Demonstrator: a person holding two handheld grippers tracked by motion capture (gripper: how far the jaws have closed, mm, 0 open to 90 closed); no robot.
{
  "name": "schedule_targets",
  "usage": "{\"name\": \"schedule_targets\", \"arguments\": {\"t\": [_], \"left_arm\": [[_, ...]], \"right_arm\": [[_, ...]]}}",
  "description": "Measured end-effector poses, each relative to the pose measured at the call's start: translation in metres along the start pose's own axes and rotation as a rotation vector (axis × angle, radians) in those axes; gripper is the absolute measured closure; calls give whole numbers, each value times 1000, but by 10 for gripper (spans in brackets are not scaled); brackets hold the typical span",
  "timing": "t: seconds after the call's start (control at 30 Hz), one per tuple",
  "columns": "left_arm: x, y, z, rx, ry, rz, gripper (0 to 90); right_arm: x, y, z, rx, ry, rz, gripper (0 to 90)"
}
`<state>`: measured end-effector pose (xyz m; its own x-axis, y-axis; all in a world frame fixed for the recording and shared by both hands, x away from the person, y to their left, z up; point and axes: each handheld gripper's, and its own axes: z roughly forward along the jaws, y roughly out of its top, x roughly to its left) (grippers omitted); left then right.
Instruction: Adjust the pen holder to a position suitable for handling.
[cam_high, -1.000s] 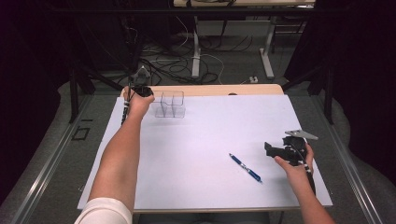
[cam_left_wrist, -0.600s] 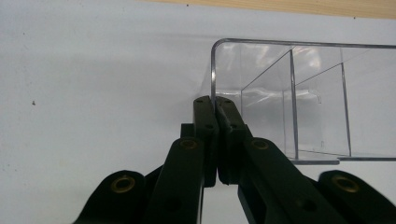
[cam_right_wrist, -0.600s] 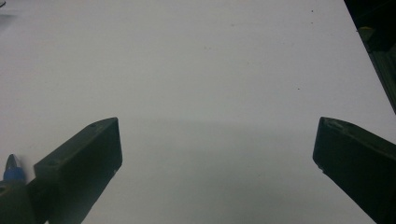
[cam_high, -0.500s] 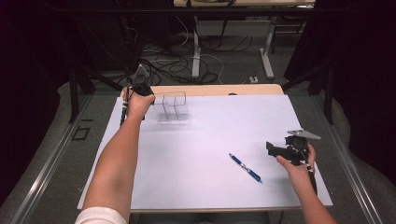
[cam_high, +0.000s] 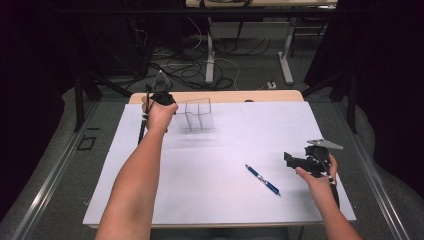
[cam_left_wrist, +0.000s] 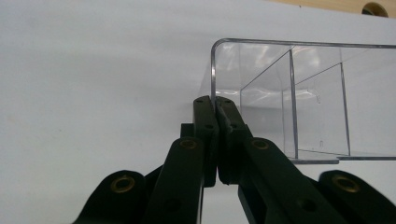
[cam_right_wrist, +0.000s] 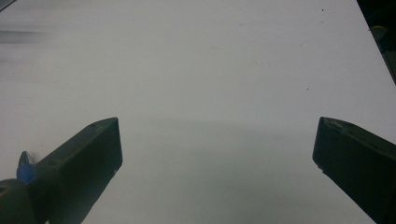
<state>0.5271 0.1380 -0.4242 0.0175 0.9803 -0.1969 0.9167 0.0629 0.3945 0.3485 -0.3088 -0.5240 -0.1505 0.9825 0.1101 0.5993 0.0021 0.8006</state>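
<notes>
At about five o'clock on the white table, nearest the person, the right gripper is held just above the surface with its jaws spread wide and nothing between them. In the right gripper view the two black jaws are seen far apart over bare white surface, and the blue tip of a pen is glimpsed behind the left-hand jaw; in the high view the whole blue pen is seen lying flat, just left of that gripper, at about six o'clock.

Farther off, at about eleven o'clock, the left gripper is held by an outstretched arm beside a clear plastic organizer. In the high view the grip is hidden by the hand. In the left gripper view the left gripper is seen pinched shut on the near corner wall of the clear plastic organizer, whose inner dividers are visible and which appears tilted and partly lifted from the table. No label or writing can be read anywhere.
</notes>
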Motion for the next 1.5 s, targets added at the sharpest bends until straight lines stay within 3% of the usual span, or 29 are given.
{"name": "schedule_targets", "arguments": {"t": [0.53, 0.67, 0.8, 0.9, 1.07, 1.2, 1.5], "left_arm": [[-39, -17, 21, 30, -27, 15, 889], [-43, -18, 24, 34, -40, 1, 889], [-45, -20, 27, 41, -39, 13, 887], [-46, -21, 28, 35, -36, -9, 884], [-52, -24, 29, 45, -72, -13, 864], [-51, -25, 30, 42, -73, -2, 858], [-44, -25, 31, 45, -132, -5, 843]], "right_arm": [[3, 0, 0, 6, -9, 1, 12], [3, -1, 1, 5, -9, -2, 11], [2, -1, 1, 7, -8, 2, 11], [2, -1, 1, 7, -7, 3, 11], [3, 0, 1, 3, -5, -12, 11], [2, -1, 2, 6, -10, -10, 12], [3, 0, 2, 4, -6, -17, 11]]}}
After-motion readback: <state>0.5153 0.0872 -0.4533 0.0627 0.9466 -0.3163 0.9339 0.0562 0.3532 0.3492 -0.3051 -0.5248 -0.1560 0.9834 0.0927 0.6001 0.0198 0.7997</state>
